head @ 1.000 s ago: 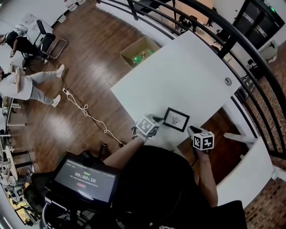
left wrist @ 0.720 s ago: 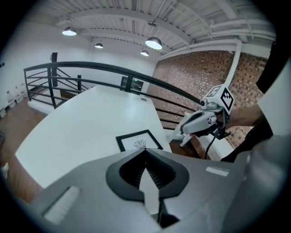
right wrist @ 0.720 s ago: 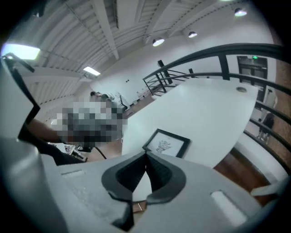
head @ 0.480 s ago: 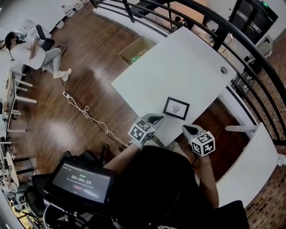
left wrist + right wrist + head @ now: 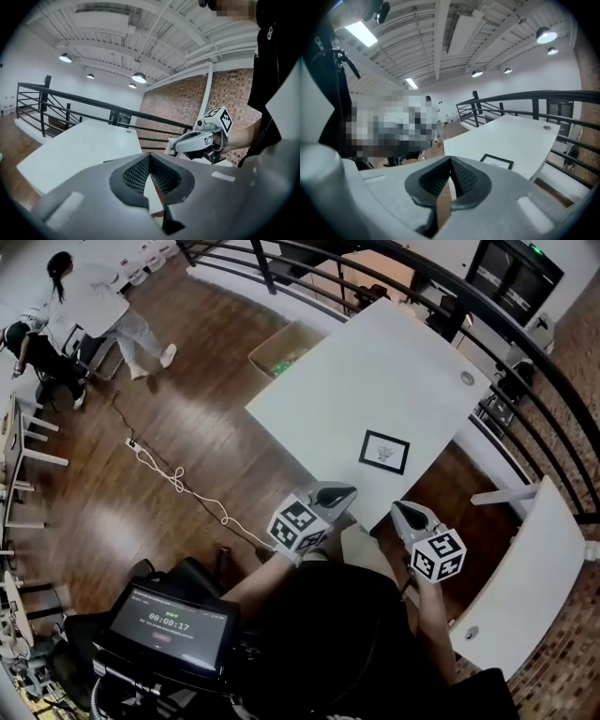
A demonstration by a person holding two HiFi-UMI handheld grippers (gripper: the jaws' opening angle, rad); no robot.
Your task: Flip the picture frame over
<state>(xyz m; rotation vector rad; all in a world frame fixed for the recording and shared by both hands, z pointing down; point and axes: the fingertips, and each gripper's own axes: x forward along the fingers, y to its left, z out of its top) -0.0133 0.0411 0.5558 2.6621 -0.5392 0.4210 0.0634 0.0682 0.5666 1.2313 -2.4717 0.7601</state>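
Black-edged picture frame [image 5: 384, 452] lies flat near the close edge of the white bench [image 5: 375, 362], drawing side up, with nothing touching it. The left gripper [image 5: 345, 491] and right gripper [image 5: 400, 510] hover just off that edge, both closed and empty, so the flip looks finished. Brown wood floor [image 5: 187, 427] and a black railing [image 5: 394, 277] surround the bench.

1. Open cardboard box [image 5: 286, 345] at your eleven o'clock, just beside the white table [image 5: 375, 371].
2. Cable [image 5: 174, 480] on the wooden floor [image 5: 187, 409], ten o'clock.
3. Timer screen [image 5: 174, 620], your seven o'clock.
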